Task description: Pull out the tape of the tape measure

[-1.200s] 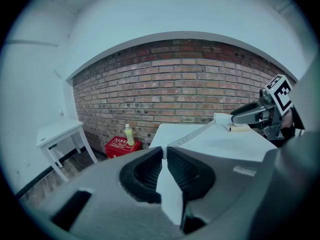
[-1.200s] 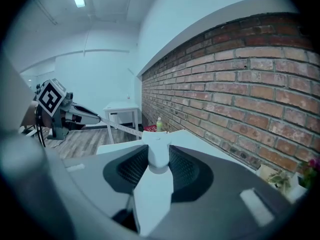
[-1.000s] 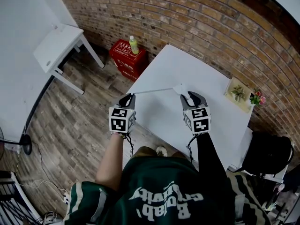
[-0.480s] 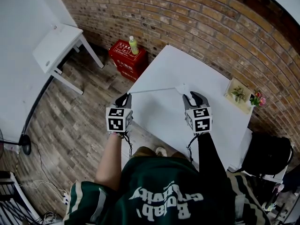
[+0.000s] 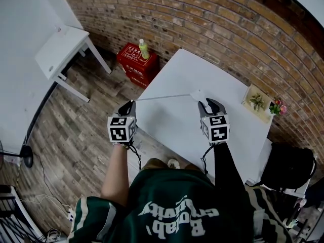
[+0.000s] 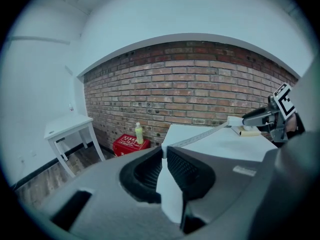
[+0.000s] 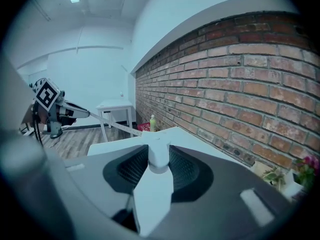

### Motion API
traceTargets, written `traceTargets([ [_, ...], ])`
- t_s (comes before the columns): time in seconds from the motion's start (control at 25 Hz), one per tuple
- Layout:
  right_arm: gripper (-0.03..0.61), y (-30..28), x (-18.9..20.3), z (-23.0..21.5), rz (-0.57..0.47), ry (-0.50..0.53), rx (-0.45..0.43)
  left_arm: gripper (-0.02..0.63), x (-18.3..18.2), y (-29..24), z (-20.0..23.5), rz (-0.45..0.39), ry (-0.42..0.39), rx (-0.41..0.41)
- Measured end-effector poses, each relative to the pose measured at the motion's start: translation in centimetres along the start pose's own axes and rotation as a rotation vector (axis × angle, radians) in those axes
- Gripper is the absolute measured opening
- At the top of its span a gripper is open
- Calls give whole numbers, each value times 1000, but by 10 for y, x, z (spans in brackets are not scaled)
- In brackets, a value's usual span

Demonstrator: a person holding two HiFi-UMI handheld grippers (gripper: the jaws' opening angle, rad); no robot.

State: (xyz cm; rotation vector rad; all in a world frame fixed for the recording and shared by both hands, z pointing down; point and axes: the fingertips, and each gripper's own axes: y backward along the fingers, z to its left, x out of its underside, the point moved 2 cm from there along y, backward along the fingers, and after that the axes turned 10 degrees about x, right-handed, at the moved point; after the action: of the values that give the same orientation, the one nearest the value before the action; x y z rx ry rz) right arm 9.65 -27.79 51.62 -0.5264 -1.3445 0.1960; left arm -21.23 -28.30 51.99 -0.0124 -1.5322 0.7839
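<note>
The person's green shirt (image 5: 172, 206) fills the near edge of the head view, with both arms reaching forward. The left tongs (image 5: 128, 105) hang just off the left edge of the white tabletop (image 5: 187, 67), above the wood plank floor (image 5: 76, 130). They are almost closed, and their pads pinch the free end of the tape (image 5: 164, 97). To the right, over the tabletop, the right tongs (image 5: 206, 104) stand about half open, clamped on the white tape measure case (image 7: 158, 149), which fills the gap between the pads. The tape runs straight and taut from the case leftward to the left tongs, crossing above the near left part of the tabletop. Whether the case touches the tabletop cannot be told.

At the far right corner of the tabletop lie a small tray (image 5: 256, 101) and, just beside it, pink flowers (image 5: 277, 107). On the floor beyond the tabletop's left side sits a red crate (image 5: 135, 62) with a green bottle (image 5: 145, 48) upright on it. Further left stands a small white side table (image 5: 61, 49). A brick wall (image 5: 202, 19) closes the far side.
</note>
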Motion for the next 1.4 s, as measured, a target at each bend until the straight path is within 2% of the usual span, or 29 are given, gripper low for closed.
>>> traceTargets([
  [0.64, 146, 4, 6, -10, 7, -7, 31, 34, 6, 13, 16, -4, 25, -43],
  [1.0, 146, 6, 12, -16, 17, -13, 45, 34, 12, 27, 33, -15, 68, -97],
  [1.24, 144, 6, 11, -15, 16, -18, 25, 34, 7, 26, 29, -47, 67, -69],
  [1.4, 144, 6, 10, -6, 11, -11, -8, 34, 3, 18, 16, -40, 34, -34],
])
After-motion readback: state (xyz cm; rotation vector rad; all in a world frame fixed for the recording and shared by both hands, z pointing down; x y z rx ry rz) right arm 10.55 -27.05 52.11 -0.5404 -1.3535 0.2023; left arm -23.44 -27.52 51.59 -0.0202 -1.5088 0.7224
